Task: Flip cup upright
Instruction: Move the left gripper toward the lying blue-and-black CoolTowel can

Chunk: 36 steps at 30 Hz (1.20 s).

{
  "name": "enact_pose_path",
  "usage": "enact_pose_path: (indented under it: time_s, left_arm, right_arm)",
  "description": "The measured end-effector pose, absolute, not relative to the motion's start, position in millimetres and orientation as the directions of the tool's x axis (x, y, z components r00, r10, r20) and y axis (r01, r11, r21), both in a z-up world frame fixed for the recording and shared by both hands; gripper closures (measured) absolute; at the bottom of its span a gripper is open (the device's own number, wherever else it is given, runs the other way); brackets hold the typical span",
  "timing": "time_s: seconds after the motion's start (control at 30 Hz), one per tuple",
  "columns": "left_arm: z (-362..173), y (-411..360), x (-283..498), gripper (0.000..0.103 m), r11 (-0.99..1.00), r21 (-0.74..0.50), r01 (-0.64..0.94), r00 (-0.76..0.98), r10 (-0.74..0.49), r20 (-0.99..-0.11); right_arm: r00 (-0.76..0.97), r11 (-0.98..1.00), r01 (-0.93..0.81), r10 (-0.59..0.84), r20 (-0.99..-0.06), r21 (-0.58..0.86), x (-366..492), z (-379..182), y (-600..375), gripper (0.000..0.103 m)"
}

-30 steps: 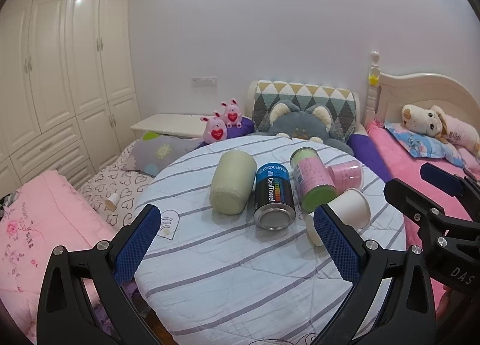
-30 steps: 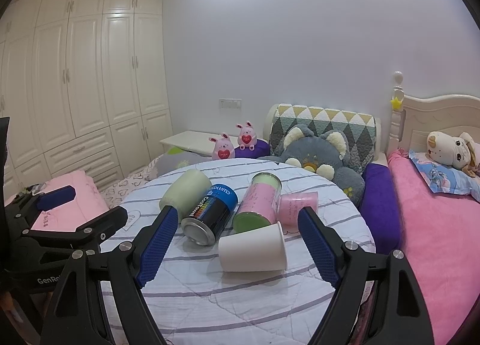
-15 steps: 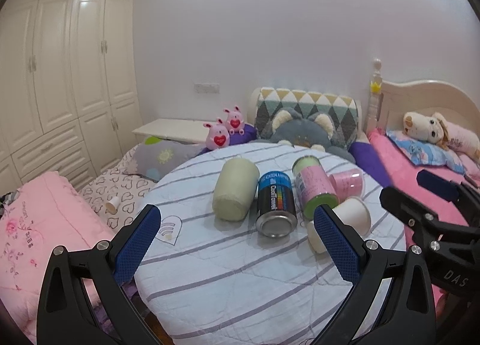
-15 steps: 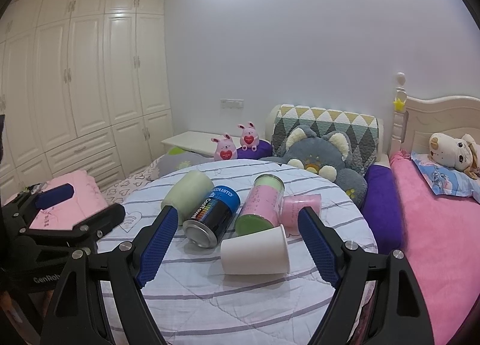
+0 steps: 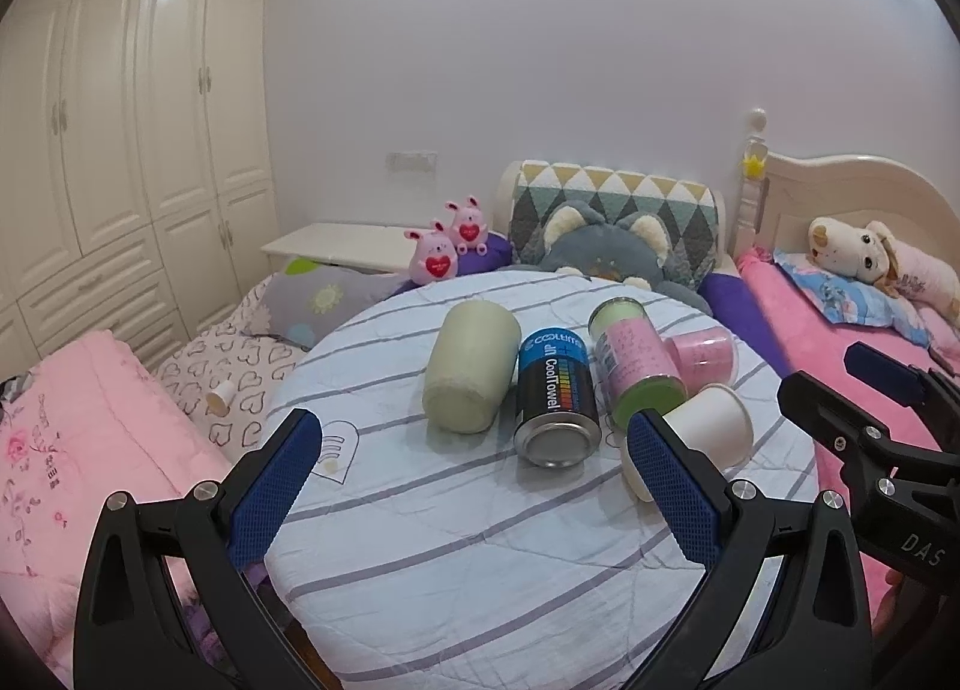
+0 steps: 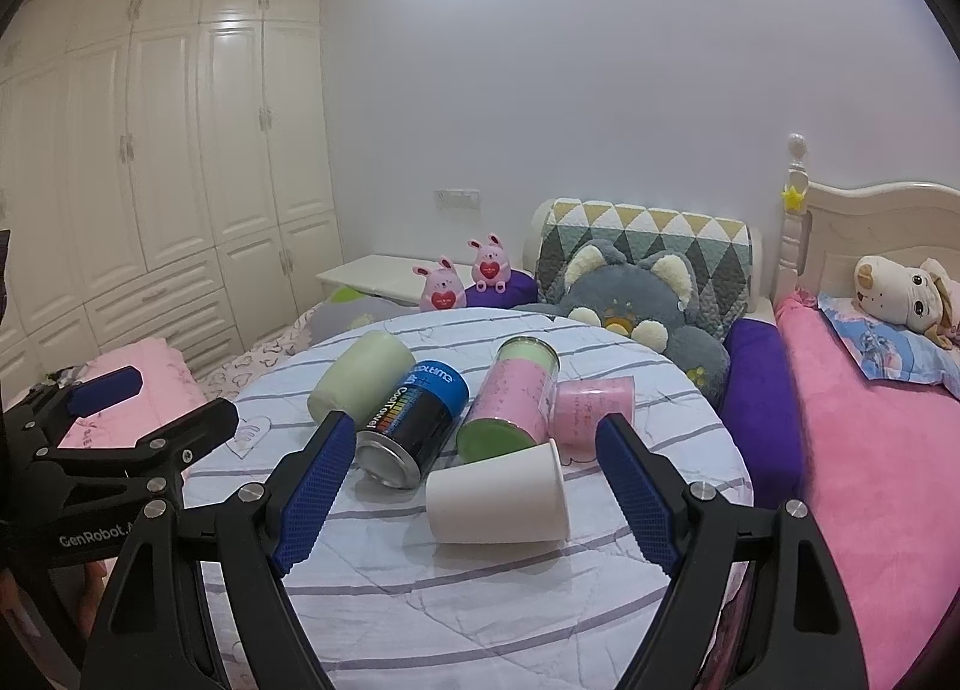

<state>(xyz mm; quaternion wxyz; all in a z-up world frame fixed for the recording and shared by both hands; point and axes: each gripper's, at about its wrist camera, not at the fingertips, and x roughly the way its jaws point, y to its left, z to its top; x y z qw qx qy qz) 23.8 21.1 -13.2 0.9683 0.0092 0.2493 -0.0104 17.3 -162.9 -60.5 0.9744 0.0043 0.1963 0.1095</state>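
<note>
white cup (image 6: pixel 501 501) on its side on the striped round bench (image 6: pixel 480 606), mouth toward the right edge, touching the pink-and-green canister (image 6: pixel 513 399) behind. beside that, black can (image 6: pixel 414 429), pale green roll (image 6: pixel 360 381), small pink cup (image 6: pixel 591 411), all lying down. right claw (image 6: pixel 474 495) wide open, empty, framing the white cup. left claw (image 5: pixel 474 486) wide open, empty, above the bench.

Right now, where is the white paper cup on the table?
The white paper cup lies on its side at the near right of the striped round table, between the right gripper fingers, just in front of the green-ended pink canister.
</note>
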Motion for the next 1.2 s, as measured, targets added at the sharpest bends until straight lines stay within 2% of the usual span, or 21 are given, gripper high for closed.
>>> enact_pose_path:
  time_s: [0.97,1.2]
  left_arm:
    - [-50,-11,81,0.0,0.987,-0.004,0.16,0.768,-0.127,-0.628]
    - [-62,-21,109,0.0,0.986,0.007,0.164,0.737,-0.117,-0.666]
  right_arm:
    - [0.881,0.984,-0.152,0.177,-0.438,0.092,45,-80,-178,0.019]
    - [0.866,0.985,-0.132,0.168,-0.471,0.109,69,-91,-185,0.019]
